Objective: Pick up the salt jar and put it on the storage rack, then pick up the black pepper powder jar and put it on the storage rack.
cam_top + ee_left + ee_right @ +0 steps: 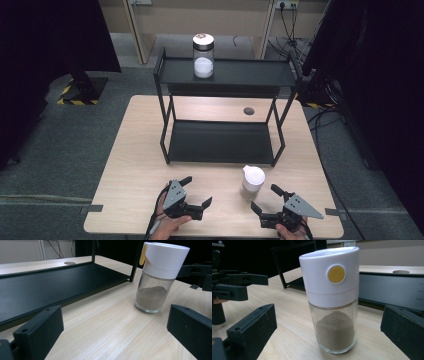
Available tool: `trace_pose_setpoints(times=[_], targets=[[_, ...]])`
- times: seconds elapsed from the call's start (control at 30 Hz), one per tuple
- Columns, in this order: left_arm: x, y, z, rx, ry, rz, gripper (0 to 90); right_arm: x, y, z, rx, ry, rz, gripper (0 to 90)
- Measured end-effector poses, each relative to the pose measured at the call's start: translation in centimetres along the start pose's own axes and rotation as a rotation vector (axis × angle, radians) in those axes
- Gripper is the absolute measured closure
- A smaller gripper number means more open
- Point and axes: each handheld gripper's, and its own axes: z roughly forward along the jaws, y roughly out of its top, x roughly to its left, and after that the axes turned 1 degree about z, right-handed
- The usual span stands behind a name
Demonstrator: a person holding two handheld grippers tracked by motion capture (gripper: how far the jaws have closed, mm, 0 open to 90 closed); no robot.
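A glass shaker [251, 183] with a white cap and brown powder stands upright on the wooden table [140, 150], in front of the black shelf rack's right leg. In the right gripper view the shaker [332, 302] shows a yellow button and stands just ahead of my wide-apart jaws. My right gripper [265, 197] is open just right of and nearer than the shaker. To its left my left gripper [197, 190] is open and holds nothing. In the left gripper view the shaker [157, 277] stands ahead to the right.
A black two-tier rack [227, 75] stands mid-table; its lower shelf [220, 142] is bare. A glass jar [203, 56] with a black lid and white contents stands on the top shelf. A round cable hole [248, 111] lies behind the rack.
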Motion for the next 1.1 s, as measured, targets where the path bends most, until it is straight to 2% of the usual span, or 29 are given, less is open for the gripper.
trace_pose_setpoints(times=[1.1], targets=[[-0.20,-0.14,-0.11,0.009,-0.013,0.032,0.1,0.18,0.08,-0.06,-0.006,-0.004,-0.018,0.5]])
